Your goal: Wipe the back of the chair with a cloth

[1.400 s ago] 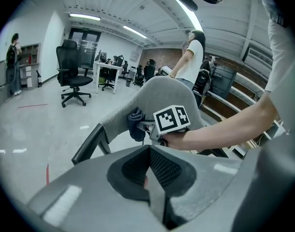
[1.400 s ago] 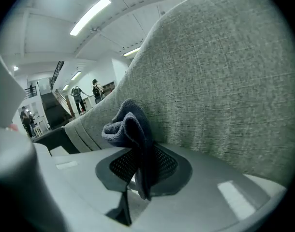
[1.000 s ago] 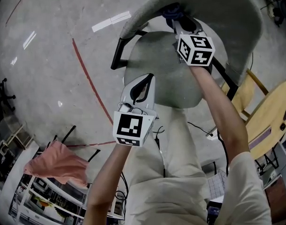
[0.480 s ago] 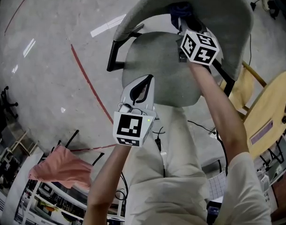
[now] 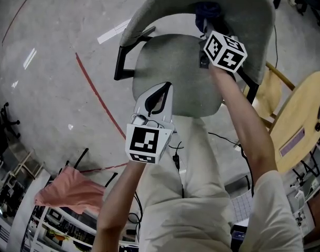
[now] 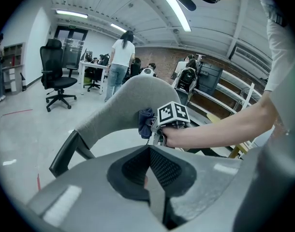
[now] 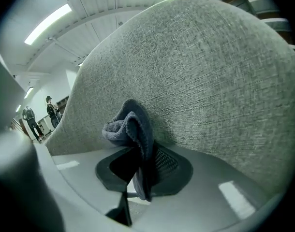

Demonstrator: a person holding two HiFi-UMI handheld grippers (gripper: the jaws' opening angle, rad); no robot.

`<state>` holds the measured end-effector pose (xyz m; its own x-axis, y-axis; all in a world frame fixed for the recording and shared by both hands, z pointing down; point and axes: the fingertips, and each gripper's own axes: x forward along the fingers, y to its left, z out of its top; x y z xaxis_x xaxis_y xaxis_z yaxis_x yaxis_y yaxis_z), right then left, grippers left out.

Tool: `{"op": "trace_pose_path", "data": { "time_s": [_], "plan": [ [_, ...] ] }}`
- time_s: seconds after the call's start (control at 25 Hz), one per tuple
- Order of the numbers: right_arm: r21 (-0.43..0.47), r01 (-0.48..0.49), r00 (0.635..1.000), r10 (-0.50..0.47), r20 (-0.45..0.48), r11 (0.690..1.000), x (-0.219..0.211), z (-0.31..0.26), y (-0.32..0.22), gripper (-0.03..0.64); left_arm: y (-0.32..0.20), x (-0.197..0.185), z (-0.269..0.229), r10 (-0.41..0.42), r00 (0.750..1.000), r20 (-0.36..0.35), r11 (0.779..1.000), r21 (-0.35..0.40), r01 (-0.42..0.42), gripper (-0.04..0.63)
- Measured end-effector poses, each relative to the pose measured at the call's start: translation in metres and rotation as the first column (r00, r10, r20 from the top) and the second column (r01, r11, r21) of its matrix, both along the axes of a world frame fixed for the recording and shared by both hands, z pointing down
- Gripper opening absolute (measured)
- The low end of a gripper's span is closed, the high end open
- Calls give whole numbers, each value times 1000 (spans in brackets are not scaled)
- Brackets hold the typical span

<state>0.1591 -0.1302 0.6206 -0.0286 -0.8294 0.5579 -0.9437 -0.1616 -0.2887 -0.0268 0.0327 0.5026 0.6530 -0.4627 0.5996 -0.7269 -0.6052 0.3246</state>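
Observation:
A grey fabric chair stands below me, its curved back (image 5: 244, 9) rising behind the seat (image 5: 170, 72). My right gripper (image 5: 205, 24) is shut on a dark blue cloth (image 5: 207, 9) and presses it against the inner face of the back. In the right gripper view the bunched cloth (image 7: 133, 129) sticks out between the jaws and touches the woven back (image 7: 210, 81). My left gripper (image 5: 165, 88) hangs over the seat's front part, shut and holding nothing. In the left gripper view the cloth (image 6: 146, 122) and the right gripper's marker cube (image 6: 173, 114) show against the chair back (image 6: 118, 105).
A black armrest (image 5: 126, 59) sticks out on the chair's left side. A wooden chair and a yellow table (image 5: 301, 125) stand close on the right. A pink cloth (image 5: 71, 190) hangs on a rack at lower left. A black office chair (image 6: 58, 76) and people (image 6: 121, 64) are far off.
My right gripper has slid the cloth a little to the right along the inner chair back. The left gripper has stayed almost still over the seat.

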Motion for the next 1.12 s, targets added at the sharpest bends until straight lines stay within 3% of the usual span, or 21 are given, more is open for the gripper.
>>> {"op": "trace_pose_path", "data": {
  "time_s": [0.2,0.48,0.76,1.12],
  "plan": [
    [-4,-120,993,120,3,993,15,-1,10,69,1,2,0,23,1000,1,1000,-3,-23,0],
    [-17,-285,958,285,12,958,41,-2,29,71,-1,1,3,57,998,6,998,-6,-57,0],
    [-30,-438,898,439,40,898,63,-3,56,71,-5,-1,4,86,996,2,996,-10,-86,0],
    [-48,-560,824,562,71,827,86,-4,85,71,-7,0,3,121,993,3,993,-2,-121,0]
  ]
}}
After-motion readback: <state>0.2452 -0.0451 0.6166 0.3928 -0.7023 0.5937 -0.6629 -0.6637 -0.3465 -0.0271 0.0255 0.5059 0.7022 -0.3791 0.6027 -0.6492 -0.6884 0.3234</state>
